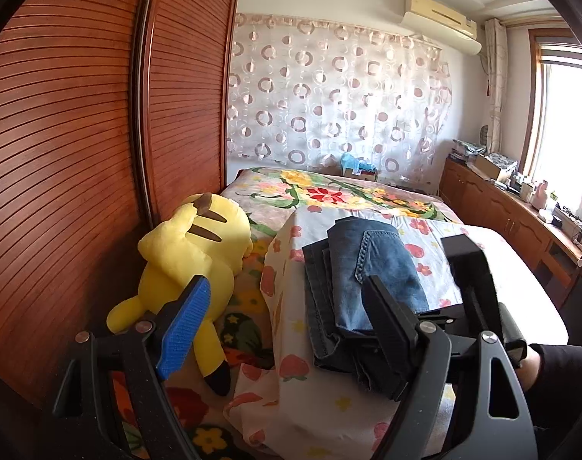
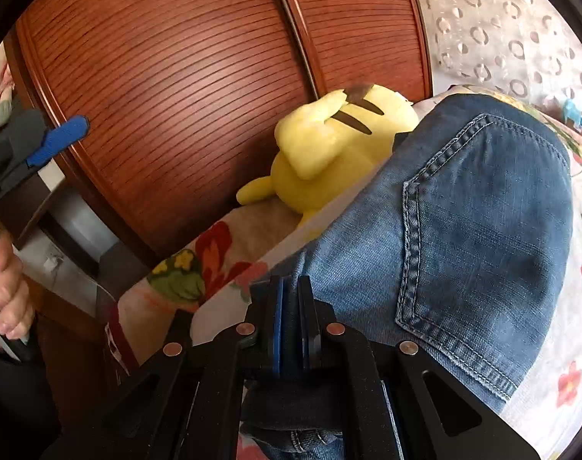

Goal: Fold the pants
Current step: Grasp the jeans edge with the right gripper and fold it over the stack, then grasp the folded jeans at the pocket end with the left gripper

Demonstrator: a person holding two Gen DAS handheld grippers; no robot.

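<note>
I have the pants [image 1: 371, 268] lying folded into a thick packet on the strawberry-print sheet [image 1: 433, 264] that covers the bed [image 1: 329, 191], at about 5 o'clock from the middle of my left wrist view. A back pocket faces up on the top layer, and darker denim layers stick out beneath it along the left edge.

My left gripper [image 1: 287, 318] has its jaws spread wide with nothing between them, hanging short of the near end of the packet. My right gripper [image 2: 295, 318] has its jaws closed tight together; from the right wrist view they sit right at the near edge of the denim, but I cannot tell whether any cloth is pinched.

The denim looks soft yet heavy and bulky; stacked layers will slump and slide apart if lifted from one corner. I judge the best hold is on the near edge, biting through all layers at both corners.

In the left wrist view the packet's long axis runs from 6 toward 12 o'clock, away from me, rounded fold at the far end. A yellow plush toy [image 1: 191, 253] lies at 9 o'clock against the wooden wardrobe [image 1: 80, 134].
</note>
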